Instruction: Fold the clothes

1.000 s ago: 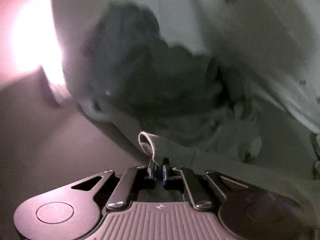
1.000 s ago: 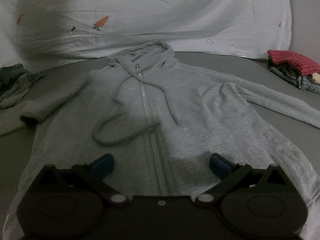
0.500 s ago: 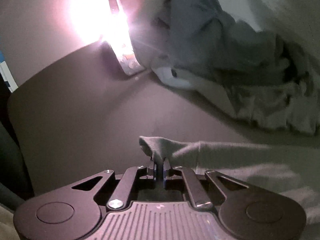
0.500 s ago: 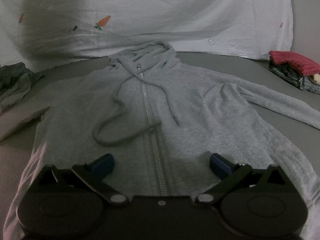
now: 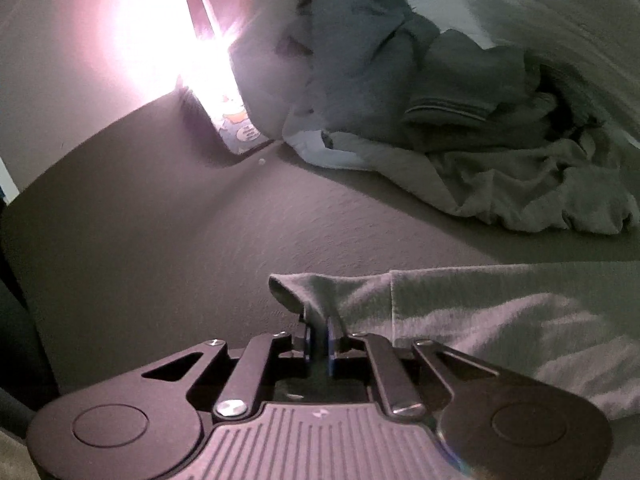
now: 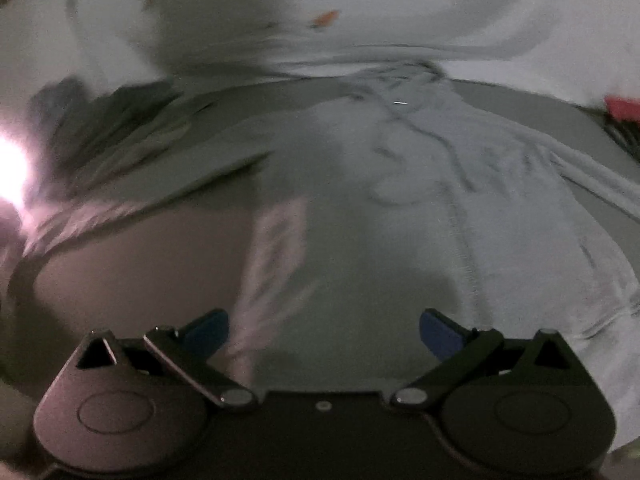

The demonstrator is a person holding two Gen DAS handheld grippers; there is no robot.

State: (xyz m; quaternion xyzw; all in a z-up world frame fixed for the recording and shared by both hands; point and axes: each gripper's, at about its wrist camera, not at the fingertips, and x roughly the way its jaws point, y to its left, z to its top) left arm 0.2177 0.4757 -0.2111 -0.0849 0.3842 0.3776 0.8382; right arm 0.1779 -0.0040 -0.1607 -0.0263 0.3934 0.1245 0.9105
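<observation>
A grey zip hoodie (image 6: 460, 208) lies spread face up on the grey bed, hood at the far end, zip running down its middle. My left gripper (image 5: 318, 338) is shut on the cuff of the hoodie's sleeve (image 5: 500, 312), which stretches out to the right over the bed. My right gripper (image 6: 324, 330) is open and empty, hovering over the hoodie's lower hem near its left edge. The right wrist view is blurred by motion.
A pile of crumpled grey and dark clothes (image 5: 460, 120) lies beyond the sleeve. A bright light (image 5: 160, 40) glares at the far left by a dark board. A white printed sheet (image 6: 360, 20) hangs behind the bed. A red item (image 6: 624, 106) lies at the far right.
My left gripper has pulled the sleeve cuff outward to the left, straightening the sleeve. My right gripper has swung left across the hoodie, still open.
</observation>
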